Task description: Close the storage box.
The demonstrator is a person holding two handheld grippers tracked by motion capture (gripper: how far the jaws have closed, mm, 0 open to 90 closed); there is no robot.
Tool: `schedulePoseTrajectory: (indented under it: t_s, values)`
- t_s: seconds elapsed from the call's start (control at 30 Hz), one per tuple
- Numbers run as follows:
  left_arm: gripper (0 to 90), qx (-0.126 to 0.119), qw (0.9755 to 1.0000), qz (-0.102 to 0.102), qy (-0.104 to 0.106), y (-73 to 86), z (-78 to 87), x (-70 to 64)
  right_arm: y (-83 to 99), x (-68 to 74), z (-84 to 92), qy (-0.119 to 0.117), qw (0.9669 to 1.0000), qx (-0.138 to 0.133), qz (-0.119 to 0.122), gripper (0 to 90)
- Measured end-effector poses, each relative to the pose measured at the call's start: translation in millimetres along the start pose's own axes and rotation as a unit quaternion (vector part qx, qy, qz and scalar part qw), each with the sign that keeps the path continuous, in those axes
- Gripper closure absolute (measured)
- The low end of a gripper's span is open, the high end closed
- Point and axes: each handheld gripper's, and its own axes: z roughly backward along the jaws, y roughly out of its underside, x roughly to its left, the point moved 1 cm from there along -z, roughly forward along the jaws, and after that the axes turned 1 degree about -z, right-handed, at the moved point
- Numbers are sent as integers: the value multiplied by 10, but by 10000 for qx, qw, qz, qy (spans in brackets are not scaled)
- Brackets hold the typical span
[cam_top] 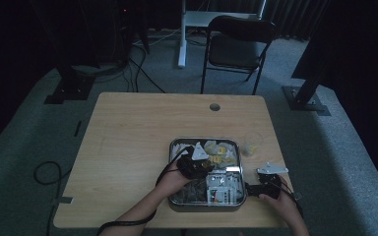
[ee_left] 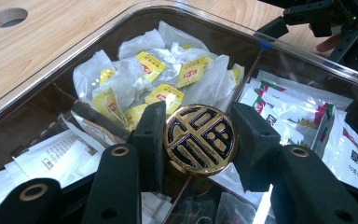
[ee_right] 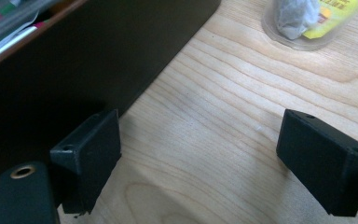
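Gold and black, the round knob (ee_left: 200, 139) of the clear lid (ee_left: 121, 28) sits clamped between the closed pads of the left gripper (ee_left: 200, 140), its face turned up, no long axis. The lid seems not yet lifted off the box (cam_top: 174, 147) of tea bags (ee_left: 163, 79). Farther right, the right gripper (ee_right: 200, 154) stands open and empty over the table (ee_right: 242, 93) beside the box.

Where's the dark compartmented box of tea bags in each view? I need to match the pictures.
High view: dark compartmented box sits right of centre, near the table's front edge.
Left gripper view: it spans most of the frame, its wall at left.
Right gripper view: its dark side wall is at upper left.
Shared landmark: light wooden table.
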Motion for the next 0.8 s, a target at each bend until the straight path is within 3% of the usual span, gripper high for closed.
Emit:
schedulePoseTrajectory:
  t_s: [0.2,0.67,0.8]
  values:
    - [585,50,10000,76,15,21,0,0,0,2,0,6,10000,5,6,130]
    - [583,16,10000,-20,10,38,-22,-1,1,4,-2,16,10000,3,14,131]
    - [570,-31,10000,38,64,34,-17,22,0,4,-2,17,10000,4,12,131]
